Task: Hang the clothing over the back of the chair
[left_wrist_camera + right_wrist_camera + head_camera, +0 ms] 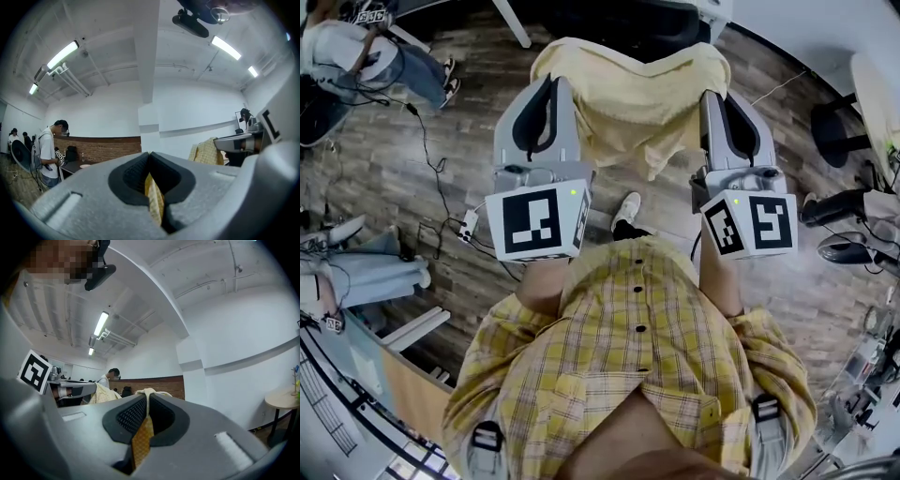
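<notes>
Left hand-held gripper point(555, 89) and right hand-held gripper point(715, 98) were each clamped shut on an edge of the yellow garment point(633, 94). The garment hung spread between them, above the wood floor point(394, 178).

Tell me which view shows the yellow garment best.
The head view: the yellow garment hangs spread between the left gripper and right gripper. Each gripper view shows a pinched strip between its shut jaws, plus a glimpse beyond.

White walls point(197, 108), strip lights point(62, 55) above wood-plank floor point(375, 178).
</notes>
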Demonstrator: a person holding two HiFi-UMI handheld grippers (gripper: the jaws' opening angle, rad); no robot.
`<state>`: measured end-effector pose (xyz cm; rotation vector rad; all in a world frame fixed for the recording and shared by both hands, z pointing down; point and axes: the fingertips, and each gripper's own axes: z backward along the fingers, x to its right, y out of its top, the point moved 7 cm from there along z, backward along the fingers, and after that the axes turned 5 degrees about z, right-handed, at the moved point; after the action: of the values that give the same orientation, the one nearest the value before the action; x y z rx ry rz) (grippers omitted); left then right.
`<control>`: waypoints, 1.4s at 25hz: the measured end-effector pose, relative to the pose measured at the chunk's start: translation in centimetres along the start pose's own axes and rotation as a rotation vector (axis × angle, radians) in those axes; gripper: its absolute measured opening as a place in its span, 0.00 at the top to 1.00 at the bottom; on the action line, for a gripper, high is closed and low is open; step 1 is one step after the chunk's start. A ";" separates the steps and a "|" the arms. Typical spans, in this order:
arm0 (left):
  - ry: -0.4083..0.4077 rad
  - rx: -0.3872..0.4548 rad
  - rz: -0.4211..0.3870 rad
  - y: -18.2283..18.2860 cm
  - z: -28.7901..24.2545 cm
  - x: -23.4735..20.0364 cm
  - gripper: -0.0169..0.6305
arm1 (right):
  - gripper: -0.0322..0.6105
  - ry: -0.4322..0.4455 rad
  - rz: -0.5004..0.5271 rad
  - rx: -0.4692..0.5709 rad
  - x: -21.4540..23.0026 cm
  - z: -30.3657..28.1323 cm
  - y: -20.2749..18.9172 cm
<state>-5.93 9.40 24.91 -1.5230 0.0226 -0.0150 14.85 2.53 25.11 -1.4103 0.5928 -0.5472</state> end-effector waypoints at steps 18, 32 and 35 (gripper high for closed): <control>0.026 0.037 -0.028 2.7 -14.0 -3.2 0.97 | 0.93 0.053 -0.008 0.064 7.0 -12.7 2.4; -0.006 0.100 -0.049 5.8 -18.1 -7.1 0.97 | 0.93 0.030 0.033 0.095 6.8 -17.9 5.3; -0.031 0.134 -0.045 6.8 -19.3 -8.7 0.97 | 0.93 0.015 0.055 0.104 6.5 -19.5 6.2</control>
<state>-15.09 -9.36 17.27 -1.3898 -0.0365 -0.0287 6.58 -15.63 17.32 -1.2895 0.6046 -0.5376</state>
